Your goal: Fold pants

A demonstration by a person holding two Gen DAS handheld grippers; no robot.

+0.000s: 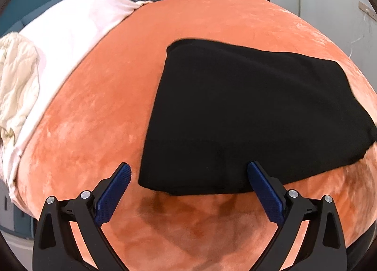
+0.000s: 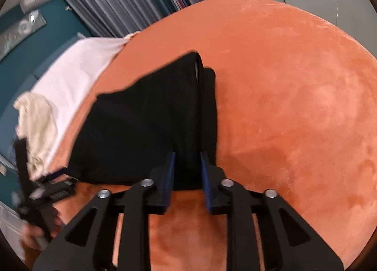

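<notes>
Left tool [image 1: 188,169] is wide open, nothing in it, hanging just off the near left corner of the pants [image 1: 247,115]. Right tool [image 2: 187,160] sits part-open at the near right edge with the black fabric between its pads [image 2: 170,172]; can't tell if they press on it. Pants lie as a compact, roughly square black stack mid-bed on the orange blanket [image 2: 294,82], layered edges showing on the right, so folding looks basically done; what's left is probably letting go, maybe a tidy-up.
</notes>
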